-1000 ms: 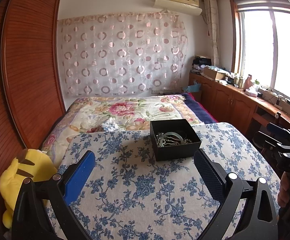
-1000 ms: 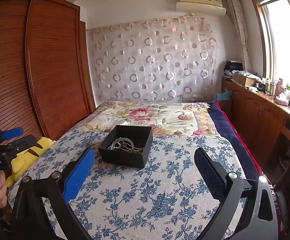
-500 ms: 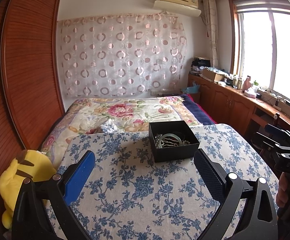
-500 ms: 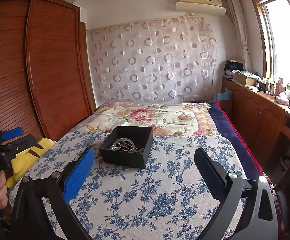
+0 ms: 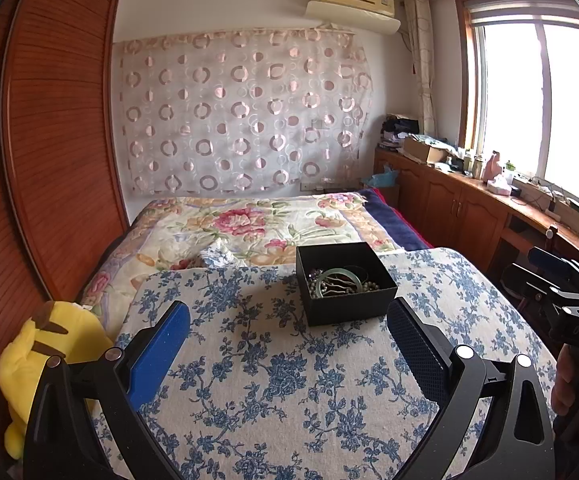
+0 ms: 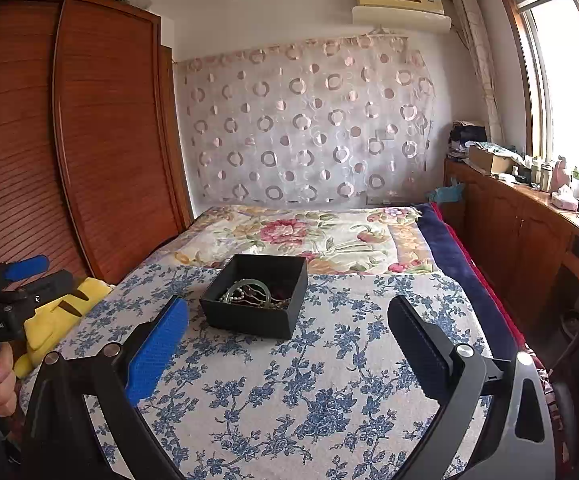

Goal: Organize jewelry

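Both tongs are spread wide with nothing between the fingers. The left gripper has one smooth blue foam-looking pad and one dark pad with a fine mesh texture, on black angular arms with silver round bolts. The right gripper has the same build, though its blue pad looks finely ribbed.

The box is a small square black one, matte like cardboard, open at the top. From the left gripper it sits ahead and a bit to the right, its near corner just beyond the dark pad's tip. From the right gripper the box is ahead and slightly left, just past the blue pad. Inside is a tangle: a pale green bangle, smooth and round, plus beaded strands and something dark red I can't make out.

Everything rests on a cloth with blue flowers on cream, coarse woven look. There's lots of bare cloth between each gripper and the box, and more to the right of it. The cloth's far edge runs just behind the box, with a flowery quilt beyond. A yellow plush toy sits off the left edge.

Readable writing: "GenRobot.AI" on the left gripper's body in the right camera. The right gripper's body shows a few characters in the left camera, too unclear to read.
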Available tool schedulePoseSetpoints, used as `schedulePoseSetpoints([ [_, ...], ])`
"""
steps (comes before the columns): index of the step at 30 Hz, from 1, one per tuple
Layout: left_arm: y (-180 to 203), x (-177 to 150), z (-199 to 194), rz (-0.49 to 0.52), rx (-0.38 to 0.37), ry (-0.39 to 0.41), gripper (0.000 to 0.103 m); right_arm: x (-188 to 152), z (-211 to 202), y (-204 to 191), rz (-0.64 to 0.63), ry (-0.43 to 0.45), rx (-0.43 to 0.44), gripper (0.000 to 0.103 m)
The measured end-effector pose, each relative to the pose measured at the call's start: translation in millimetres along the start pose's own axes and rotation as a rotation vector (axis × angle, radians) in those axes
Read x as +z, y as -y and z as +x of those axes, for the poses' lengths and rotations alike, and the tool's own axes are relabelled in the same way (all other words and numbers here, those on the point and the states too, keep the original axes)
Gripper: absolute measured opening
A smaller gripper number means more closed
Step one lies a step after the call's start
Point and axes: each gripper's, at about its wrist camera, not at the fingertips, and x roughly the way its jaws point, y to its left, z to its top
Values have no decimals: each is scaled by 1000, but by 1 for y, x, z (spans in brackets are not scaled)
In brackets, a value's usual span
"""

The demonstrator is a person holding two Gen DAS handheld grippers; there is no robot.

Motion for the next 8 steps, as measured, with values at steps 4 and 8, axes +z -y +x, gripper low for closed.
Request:
schedulePoseSetpoints([
  [4,1,2,0,0,2,-1,95,1,-1,-1,0,1,2,100],
  [8,1,3,-1,2,-1,1,95,3,1,-6,-2,2,2,100],
])
